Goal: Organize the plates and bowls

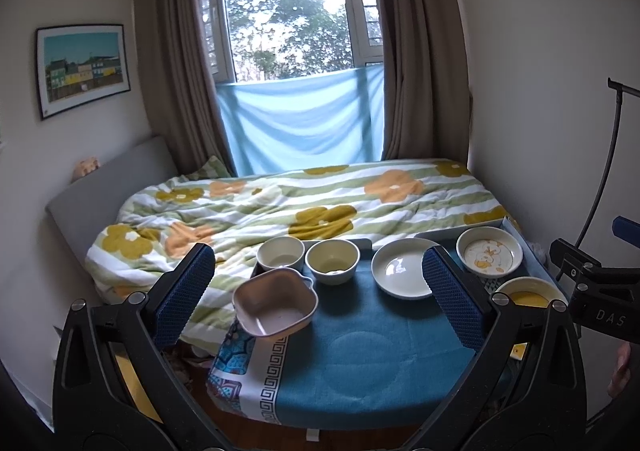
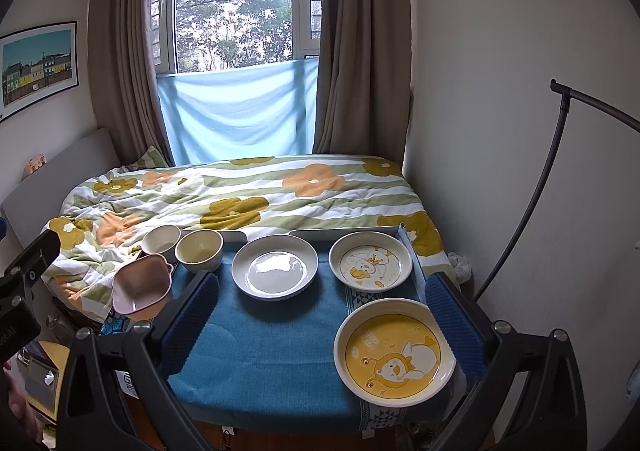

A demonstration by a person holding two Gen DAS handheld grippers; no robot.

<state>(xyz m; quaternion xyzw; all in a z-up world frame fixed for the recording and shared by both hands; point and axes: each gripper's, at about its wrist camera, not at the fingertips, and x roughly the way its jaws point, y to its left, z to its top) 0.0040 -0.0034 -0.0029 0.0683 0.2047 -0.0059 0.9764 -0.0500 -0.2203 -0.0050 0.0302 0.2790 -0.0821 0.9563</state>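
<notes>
On a blue-clothed table (image 2: 260, 351) stand a pink square bowl (image 1: 275, 301) (image 2: 141, 286) at the left edge, a white bowl (image 1: 280, 253) (image 2: 161, 239), a cream bowl (image 1: 332, 261) (image 2: 199, 251), a plain white plate (image 1: 401, 269) (image 2: 275, 266), a white duck plate (image 1: 489, 251) (image 2: 370, 261) and a yellow duck plate (image 1: 528, 291) (image 2: 394, 351). My left gripper (image 1: 318, 291) is open and empty, hovering before the table. My right gripper (image 2: 320, 323) is open and empty, with the yellow plate just inside its right finger.
A bed with a floral quilt (image 1: 300, 203) lies right behind the table. A light tray or box edge (image 2: 400, 231) runs behind the plates. A black stand pole (image 2: 532, 195) rises at the right by the wall.
</notes>
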